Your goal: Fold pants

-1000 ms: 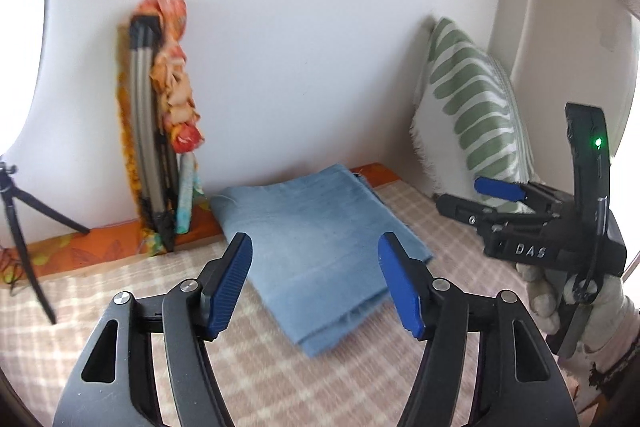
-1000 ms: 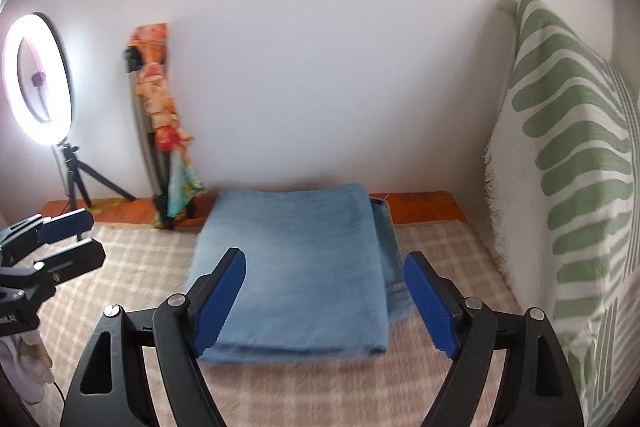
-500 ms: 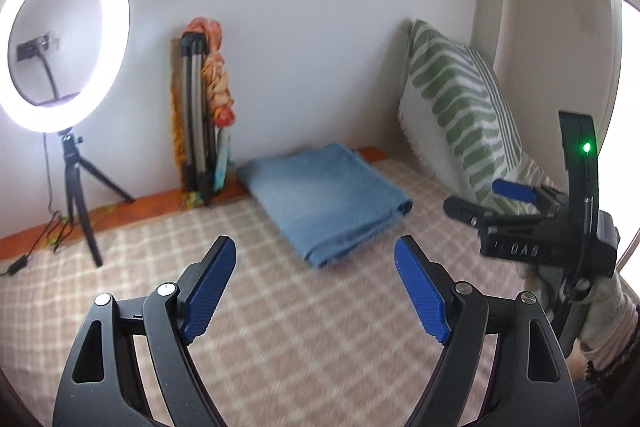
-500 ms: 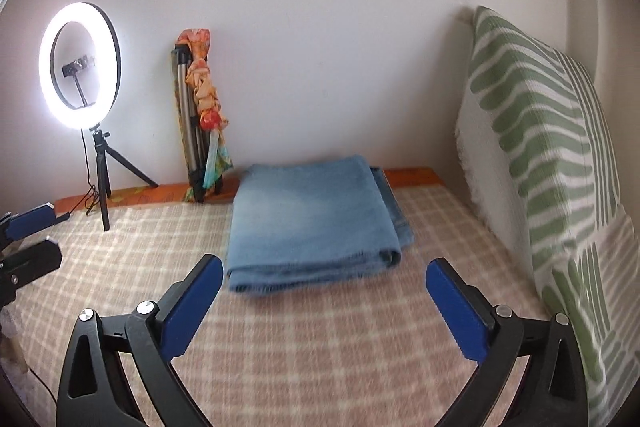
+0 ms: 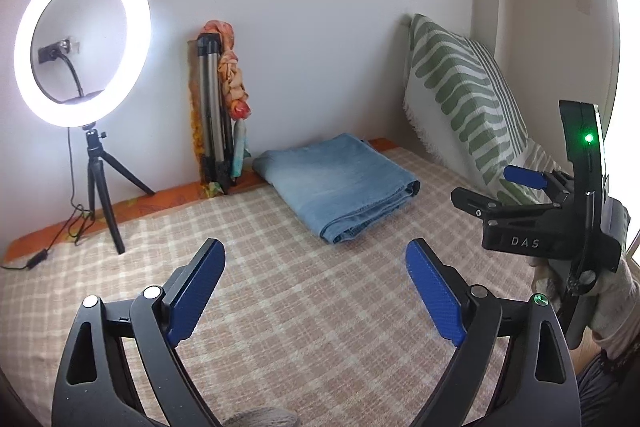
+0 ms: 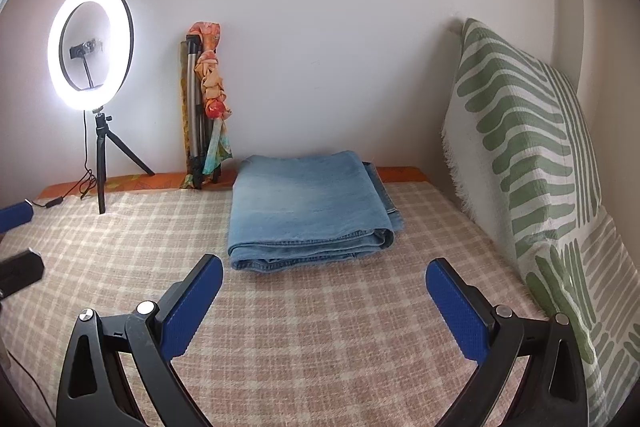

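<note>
Nearest, the left claw (image 5: 316,281) has just been opening and stands wide, nothing between its jaws; the right claw (image 6: 324,297) likewise gapes empty. Judged complete: withdraw clear without snagging the checked bed cover (image 6: 320,339). Beyond, the folded pants (image 6: 308,211) lie flat. Pillow (image 6: 532,147), tripod (image 6: 198,107) and ring light (image 6: 90,45) stand apart, obstructing nothing.

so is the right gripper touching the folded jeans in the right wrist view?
No, the right gripper hangs open over the checked blanket, with bare blanket between its fingertips and the near edge of the folded jeans.
</note>
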`<state>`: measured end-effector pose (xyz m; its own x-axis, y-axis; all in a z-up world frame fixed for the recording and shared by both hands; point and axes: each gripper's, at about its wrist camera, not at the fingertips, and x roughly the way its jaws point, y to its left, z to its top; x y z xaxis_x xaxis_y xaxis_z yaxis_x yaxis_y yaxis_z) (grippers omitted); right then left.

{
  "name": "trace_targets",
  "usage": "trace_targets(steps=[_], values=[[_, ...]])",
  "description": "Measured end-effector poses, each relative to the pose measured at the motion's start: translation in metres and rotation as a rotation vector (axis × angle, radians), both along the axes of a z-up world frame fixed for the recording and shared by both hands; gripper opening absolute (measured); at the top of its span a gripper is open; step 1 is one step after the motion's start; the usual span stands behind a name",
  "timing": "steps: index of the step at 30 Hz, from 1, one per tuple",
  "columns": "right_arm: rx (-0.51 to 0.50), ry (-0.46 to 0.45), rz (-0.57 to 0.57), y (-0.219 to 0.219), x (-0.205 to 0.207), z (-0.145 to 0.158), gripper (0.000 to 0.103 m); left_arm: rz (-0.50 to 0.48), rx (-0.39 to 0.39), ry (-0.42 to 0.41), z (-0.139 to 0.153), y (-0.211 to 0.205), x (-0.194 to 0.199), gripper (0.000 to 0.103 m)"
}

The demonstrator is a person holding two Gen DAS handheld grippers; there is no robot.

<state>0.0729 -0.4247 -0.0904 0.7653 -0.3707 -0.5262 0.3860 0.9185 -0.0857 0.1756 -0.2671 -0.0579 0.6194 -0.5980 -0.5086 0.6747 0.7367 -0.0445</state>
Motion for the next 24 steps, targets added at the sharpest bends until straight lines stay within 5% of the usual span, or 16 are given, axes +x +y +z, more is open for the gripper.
trace_targets(steps=[24], values=[[-0.041, 0.014, 0.015, 0.013, 0.008, -0.005, 0.103, 0.046, -0.002, 0.009, 0.002, 0.013, 0.010, 0.092]])
